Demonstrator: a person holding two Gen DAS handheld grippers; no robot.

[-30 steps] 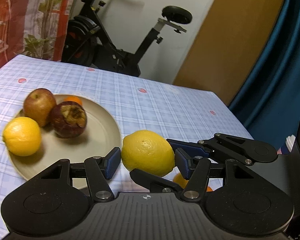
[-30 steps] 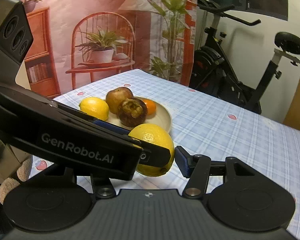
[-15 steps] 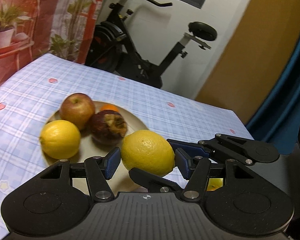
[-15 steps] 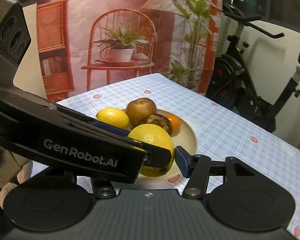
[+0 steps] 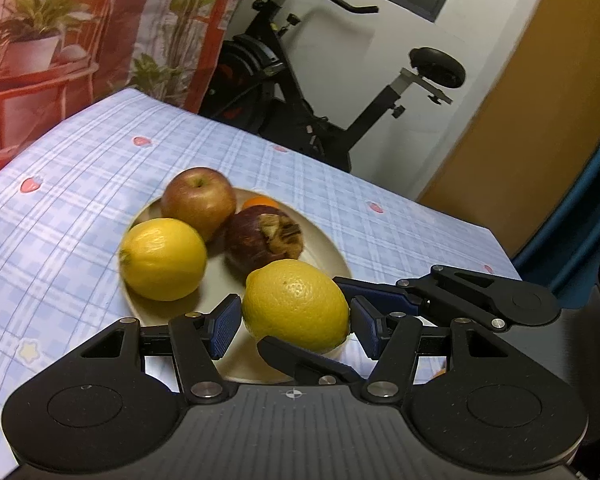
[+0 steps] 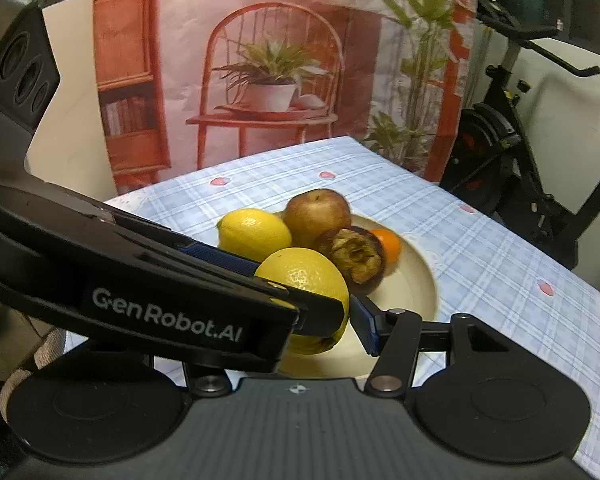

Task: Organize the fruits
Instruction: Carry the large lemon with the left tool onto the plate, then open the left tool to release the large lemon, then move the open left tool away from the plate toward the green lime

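Carrying lemon [image 5: 296,304], clamped by both grippers [image 5: 294,322] [image 6: 320,320], over plate [image 5: 328,256]; next, lowering onto bare near side and releasing.

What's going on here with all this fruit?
A person holds a lemon between both tools, left tool and right tool, just above the near edge of a plate. Already on the plate are another lemon, an apple, a dark withered fruit and a small orange.
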